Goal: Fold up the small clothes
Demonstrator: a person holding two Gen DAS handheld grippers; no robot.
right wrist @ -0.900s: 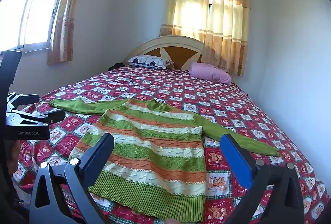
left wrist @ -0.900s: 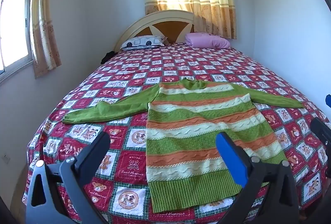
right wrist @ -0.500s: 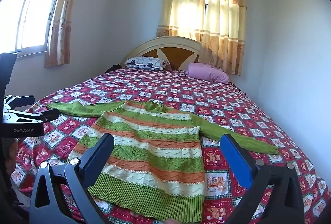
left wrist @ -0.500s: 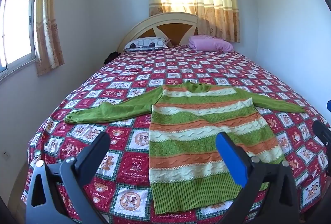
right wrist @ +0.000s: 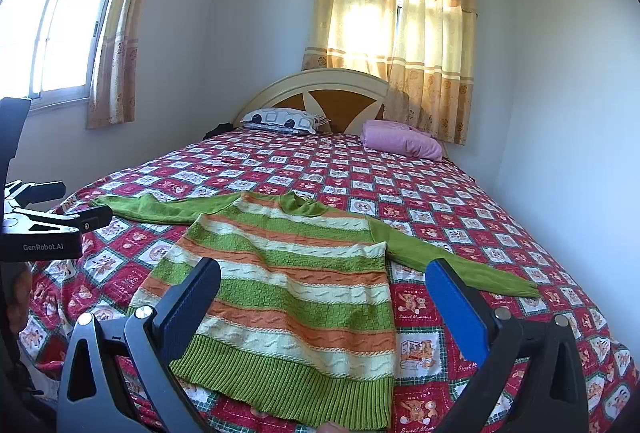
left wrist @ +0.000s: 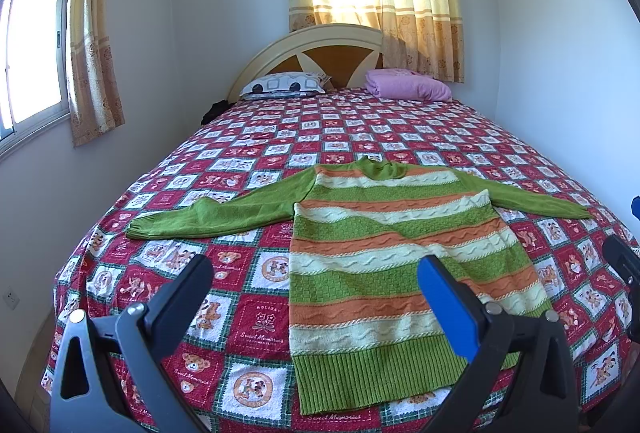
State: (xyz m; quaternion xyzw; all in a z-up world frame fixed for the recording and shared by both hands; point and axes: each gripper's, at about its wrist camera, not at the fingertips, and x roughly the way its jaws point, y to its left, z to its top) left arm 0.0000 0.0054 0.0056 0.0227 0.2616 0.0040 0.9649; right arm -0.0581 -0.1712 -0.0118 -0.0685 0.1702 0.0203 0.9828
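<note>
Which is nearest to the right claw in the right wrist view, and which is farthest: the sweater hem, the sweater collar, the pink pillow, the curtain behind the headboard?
From the right claw:
1. Sweater hem, just below, at the bed's near edge.
2. Sweater collar, mid-bed.
3. Pink pillow, right of the headboard.
4. Curtain, on the back wall.

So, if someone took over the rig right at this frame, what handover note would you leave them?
Left gripper: open, holding nothing, above the bed's near edge.
Right gripper: open, holding nothing, beside it.
Sweater: lies flat on the bed, hem nearest, collar toward the headboard, both sleeves spread out sideways.
Done: the sweater is laid out; no fold shows.
Left: all the folding, probably sleeves in first, then hem up toward the collar.
</note>
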